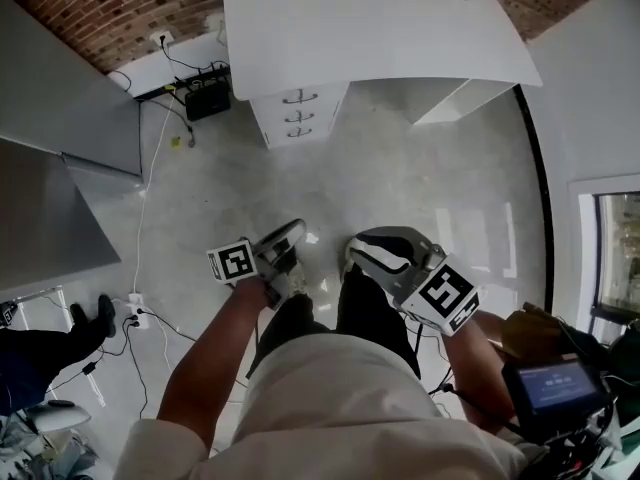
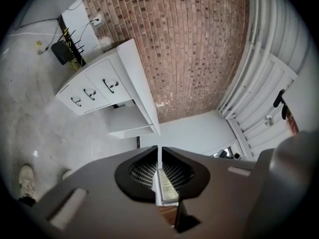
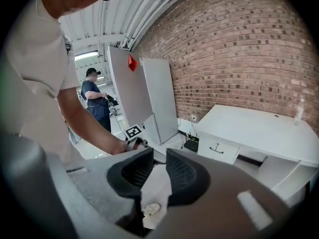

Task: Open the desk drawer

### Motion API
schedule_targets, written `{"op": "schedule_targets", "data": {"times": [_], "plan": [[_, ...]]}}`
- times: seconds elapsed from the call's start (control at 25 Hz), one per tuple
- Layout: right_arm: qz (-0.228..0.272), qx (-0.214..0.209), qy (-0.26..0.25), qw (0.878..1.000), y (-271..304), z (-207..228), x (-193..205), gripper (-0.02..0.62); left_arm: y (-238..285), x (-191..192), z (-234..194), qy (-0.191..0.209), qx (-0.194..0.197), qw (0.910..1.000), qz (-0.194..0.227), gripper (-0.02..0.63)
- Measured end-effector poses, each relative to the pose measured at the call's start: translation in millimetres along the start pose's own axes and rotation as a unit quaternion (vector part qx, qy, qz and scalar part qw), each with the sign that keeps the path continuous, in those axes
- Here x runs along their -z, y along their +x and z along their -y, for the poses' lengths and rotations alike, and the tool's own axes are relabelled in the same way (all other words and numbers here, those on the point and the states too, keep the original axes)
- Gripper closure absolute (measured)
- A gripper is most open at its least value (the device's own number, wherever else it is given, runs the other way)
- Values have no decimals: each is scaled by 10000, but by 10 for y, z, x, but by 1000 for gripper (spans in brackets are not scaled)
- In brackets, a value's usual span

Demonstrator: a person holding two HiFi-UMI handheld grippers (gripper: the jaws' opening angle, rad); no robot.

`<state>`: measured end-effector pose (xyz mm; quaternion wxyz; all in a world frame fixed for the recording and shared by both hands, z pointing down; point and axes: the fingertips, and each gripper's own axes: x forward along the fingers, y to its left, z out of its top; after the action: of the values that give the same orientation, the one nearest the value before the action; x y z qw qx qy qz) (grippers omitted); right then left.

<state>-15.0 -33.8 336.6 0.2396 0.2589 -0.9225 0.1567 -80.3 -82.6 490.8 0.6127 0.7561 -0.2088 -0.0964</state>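
The white desk [image 1: 380, 28] stands against the brick wall, far ahead of me. Its drawer unit [image 1: 298, 113] has three shut drawers with dark handles; the left gripper view shows the same drawer unit [image 2: 94, 91] from the side. In the right gripper view one shut drawer [image 3: 219, 151] shows under the desk top [image 3: 259, 128]. My left gripper [image 1: 283, 243] hangs low by my legs, well short of the desk, and the left gripper [image 2: 159, 151] has its jaws a narrow slit apart with nothing between them. My right gripper [image 1: 380, 251] is beside it, and the right gripper [image 3: 159, 156] stands open and empty.
A black box with cables [image 1: 207, 98] lies on the floor left of the drawers. Tall grey cabinets [image 1: 60, 118] line the left side. A power strip [image 1: 135, 313] and cords lie at the left. Another person [image 3: 94, 101] stands behind. A bottle [image 3: 299, 108] stands on the desk.
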Motion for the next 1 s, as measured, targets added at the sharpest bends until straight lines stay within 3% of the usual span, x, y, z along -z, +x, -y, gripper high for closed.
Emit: {"op": "schedule_targets", "data": {"times": [0.2, 0.32, 0.6, 0.76, 1.0], "plan": [[-311, -743, 131, 9967, 220, 601, 72, 530, 510, -510, -617, -438, -298, 9969, 590, 577], [-678, -1184, 16, 9906, 290, 1017, 148, 562, 867, -794, -962, -796, -387, 9895, 1141, 577], [-1415, -1671, -339, 9751, 490, 1983, 459, 589, 1641, -1548, -1799, -1152, -395, 9657, 2293, 577], [-1660, -1711, -401, 9703, 540, 2344, 654, 589, 1887, -1924, -2263, -1243, -455, 9511, 2791, 577], [-2027, -1808, -219, 9622, 580, 2498, 986, 589, 1845, -2324, -2929, -1511, -755, 9168, 3618, 564]]}}
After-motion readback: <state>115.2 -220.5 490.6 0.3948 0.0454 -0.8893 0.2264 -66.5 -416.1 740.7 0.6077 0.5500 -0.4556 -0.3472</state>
